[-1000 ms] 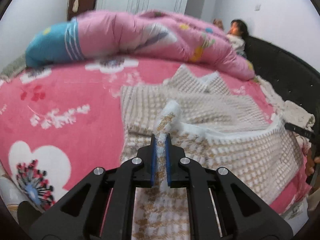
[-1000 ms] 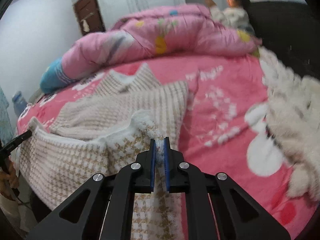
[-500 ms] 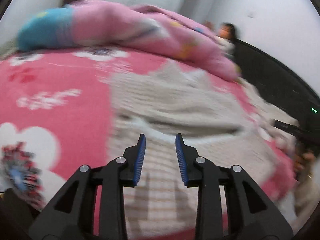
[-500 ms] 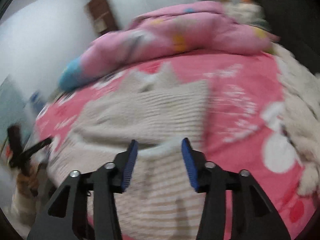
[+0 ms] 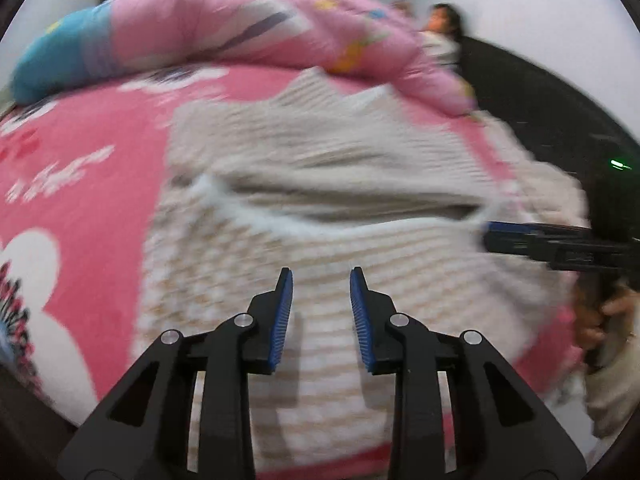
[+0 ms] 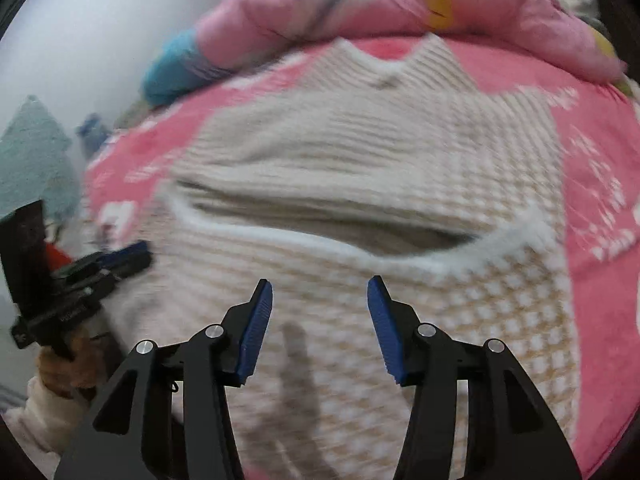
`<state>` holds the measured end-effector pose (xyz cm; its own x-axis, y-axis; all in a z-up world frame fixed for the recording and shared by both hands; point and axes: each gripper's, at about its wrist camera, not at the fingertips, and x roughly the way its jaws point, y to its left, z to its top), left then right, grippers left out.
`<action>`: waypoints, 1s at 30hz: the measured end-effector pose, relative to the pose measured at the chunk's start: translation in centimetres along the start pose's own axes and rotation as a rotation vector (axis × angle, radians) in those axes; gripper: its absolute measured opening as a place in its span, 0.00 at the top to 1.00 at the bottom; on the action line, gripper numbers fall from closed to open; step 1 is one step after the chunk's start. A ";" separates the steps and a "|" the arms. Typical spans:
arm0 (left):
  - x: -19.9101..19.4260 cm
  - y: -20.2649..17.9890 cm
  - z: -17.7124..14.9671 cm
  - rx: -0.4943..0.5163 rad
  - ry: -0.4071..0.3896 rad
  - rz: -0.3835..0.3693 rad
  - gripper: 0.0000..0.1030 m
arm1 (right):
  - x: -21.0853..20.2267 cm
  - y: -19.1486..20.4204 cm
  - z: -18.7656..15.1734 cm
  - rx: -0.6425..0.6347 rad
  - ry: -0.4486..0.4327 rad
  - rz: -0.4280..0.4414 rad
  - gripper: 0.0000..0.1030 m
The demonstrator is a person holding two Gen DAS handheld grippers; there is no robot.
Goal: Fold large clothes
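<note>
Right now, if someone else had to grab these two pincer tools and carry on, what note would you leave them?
Left gripper: open, nothing between the pads; jaws have just been opening.
Right gripper: open and empty too, also just opened.
The sweater lies flat on the pink bedsheet, its white-trimmed lower edge folded up across the body. The pink quilt is heaped behind it.
Done: first fold, bottom up, both corners let go.
Left: probably fold again to make it compact and smooth it out.
</note>
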<state>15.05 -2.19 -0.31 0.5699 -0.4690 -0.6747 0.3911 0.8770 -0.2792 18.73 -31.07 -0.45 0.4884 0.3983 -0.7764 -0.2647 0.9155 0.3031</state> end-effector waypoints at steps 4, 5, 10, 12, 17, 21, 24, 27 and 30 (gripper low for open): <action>4.7 -1.0 -0.1 0.019 0.125 0.066 0.63 | 4.5 1.9 0.4 -0.058 0.071 -0.046 0.52; 6.2 -0.5 -0.5 0.001 0.148 0.082 0.63 | 6.7 1.6 0.6 -0.054 0.093 -0.069 0.52; 4.3 1.1 0.1 -0.109 0.099 0.027 0.68 | 5.3 2.1 1.4 -0.027 0.070 -0.089 0.54; 2.4 0.8 0.6 -0.086 0.052 0.052 0.66 | 2.6 2.5 0.9 -0.038 0.026 -0.067 0.54; 3.5 6.7 1.8 -0.207 0.083 0.209 0.68 | 0.8 -0.1 0.0 0.007 -0.036 -0.198 0.54; 3.9 10.0 1.9 -0.339 0.098 0.120 0.81 | 4.5 -7.3 -0.7 0.215 0.043 -0.155 0.55; 1.9 8.9 2.3 -0.302 0.074 0.162 0.76 | 1.7 -6.3 0.0 0.211 0.008 -0.170 0.56; -0.3 5.2 2.5 -0.197 0.028 0.175 0.62 | -2.3 -3.1 -0.4 0.127 -0.063 -0.086 0.41; -1.8 1.5 1.0 -0.121 0.029 0.100 0.47 | -4.2 -0.7 -1.8 0.047 -0.066 -0.065 0.37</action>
<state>15.38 -0.17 1.18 0.5795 -0.3774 -0.7223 0.2430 0.9260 -0.2888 15.35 -33.51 1.56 0.5571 0.3399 -0.7577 -0.1926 0.9404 0.2803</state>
